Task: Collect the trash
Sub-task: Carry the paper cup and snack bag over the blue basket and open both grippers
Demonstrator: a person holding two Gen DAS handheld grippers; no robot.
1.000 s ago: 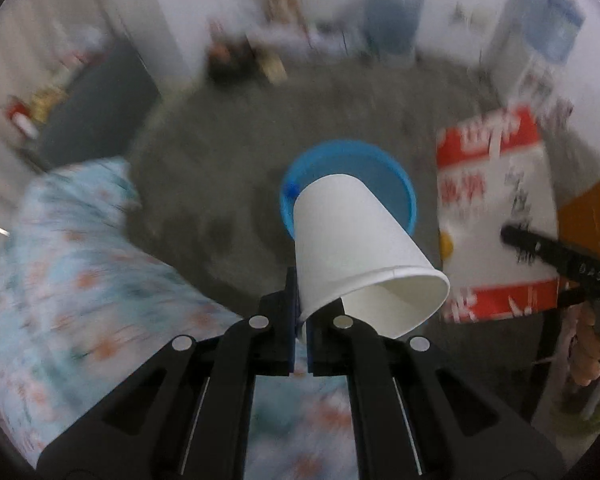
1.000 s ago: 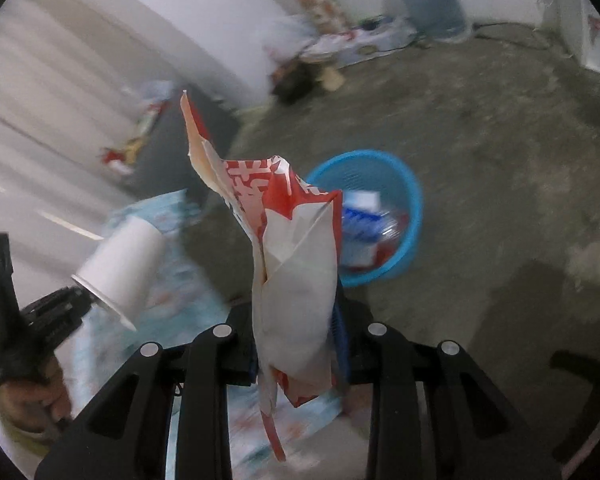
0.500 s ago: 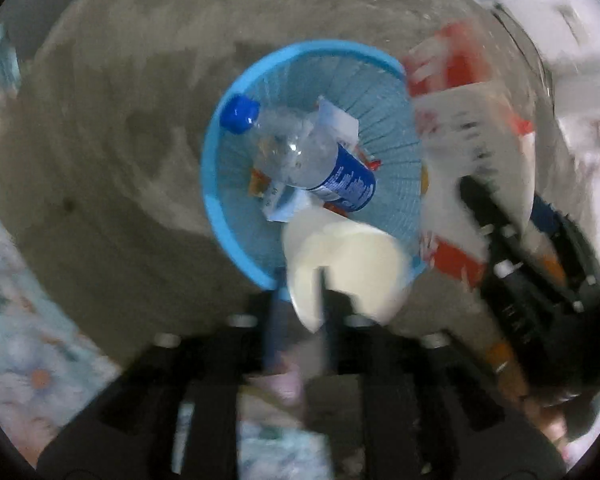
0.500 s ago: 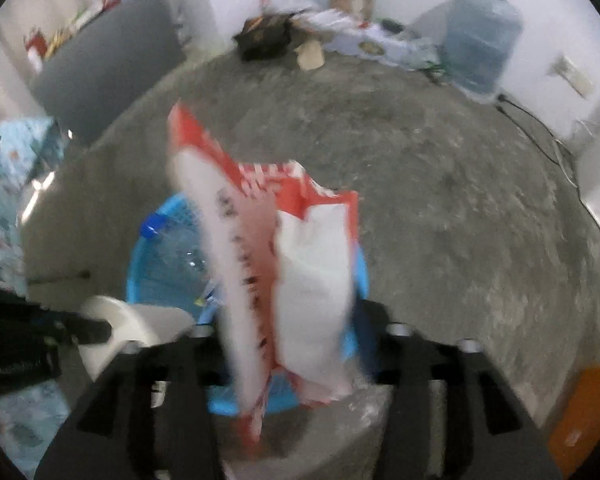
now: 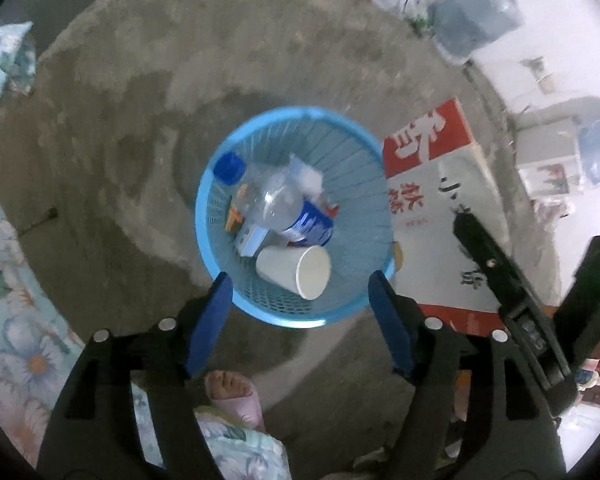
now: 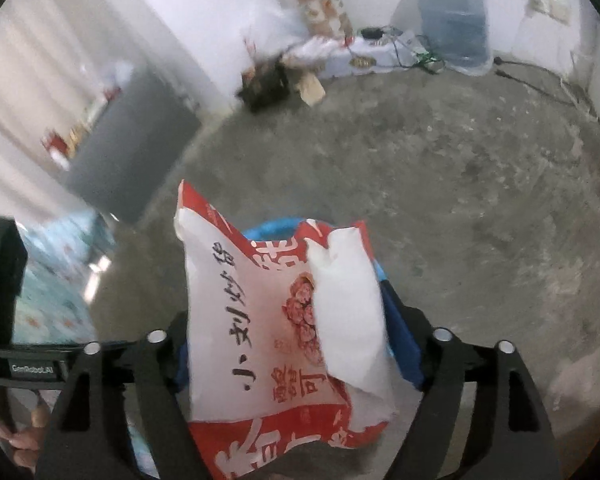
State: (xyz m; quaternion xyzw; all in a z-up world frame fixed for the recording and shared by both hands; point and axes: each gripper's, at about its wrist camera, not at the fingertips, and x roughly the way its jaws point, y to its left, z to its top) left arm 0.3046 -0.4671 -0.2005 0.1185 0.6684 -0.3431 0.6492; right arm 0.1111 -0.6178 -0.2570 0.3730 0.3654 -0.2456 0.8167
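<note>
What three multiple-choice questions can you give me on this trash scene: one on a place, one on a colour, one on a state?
1. Where is the paper cup?
A on the floor
B in the basket
C on the flowered cloth

2. What colour is the cap of the bottle?
A red
B white
C blue

3. How does the cup lie?
A on its side
B upright
C upside down

Answers: B, it rests among the trash inside the blue rim; C, the cap is plainly blue; A, its open mouth faces sideways.
</note>
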